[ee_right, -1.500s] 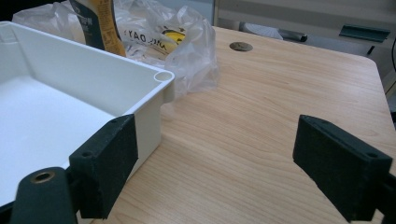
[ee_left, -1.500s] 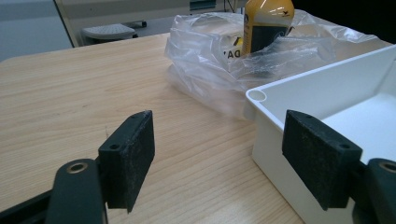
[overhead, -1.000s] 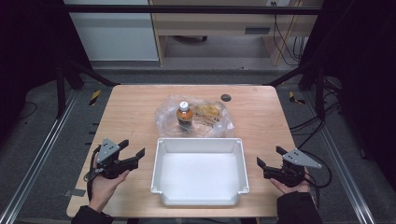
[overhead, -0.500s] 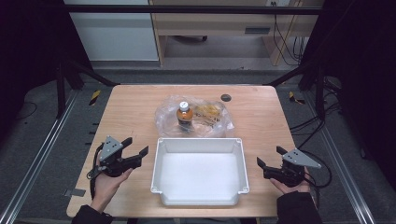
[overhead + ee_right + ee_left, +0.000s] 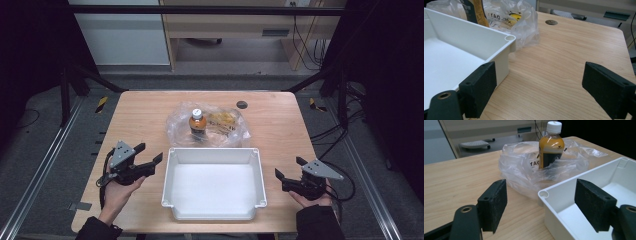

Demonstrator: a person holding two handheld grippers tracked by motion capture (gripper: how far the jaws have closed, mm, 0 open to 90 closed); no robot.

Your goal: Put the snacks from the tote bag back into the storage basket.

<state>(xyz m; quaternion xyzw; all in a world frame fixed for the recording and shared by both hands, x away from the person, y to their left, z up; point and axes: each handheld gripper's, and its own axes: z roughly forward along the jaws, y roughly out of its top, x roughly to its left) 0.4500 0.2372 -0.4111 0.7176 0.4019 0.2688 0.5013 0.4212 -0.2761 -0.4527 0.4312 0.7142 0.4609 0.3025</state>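
Both grippers' fingers (image 5: 496, 202) wide apart, empty; bottle (image 5: 550, 145) in bag (image 5: 524, 173) lettered "YAC".

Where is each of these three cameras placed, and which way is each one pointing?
High view: above the person's side, looking forward and down on the table; forearms, left gripper and right gripper show.
Left gripper view: rides the left gripper, facing the bottle in its plastic bag.
Right gripper view: rides the right gripper, facing across bare tabletop.
All share the white bin.
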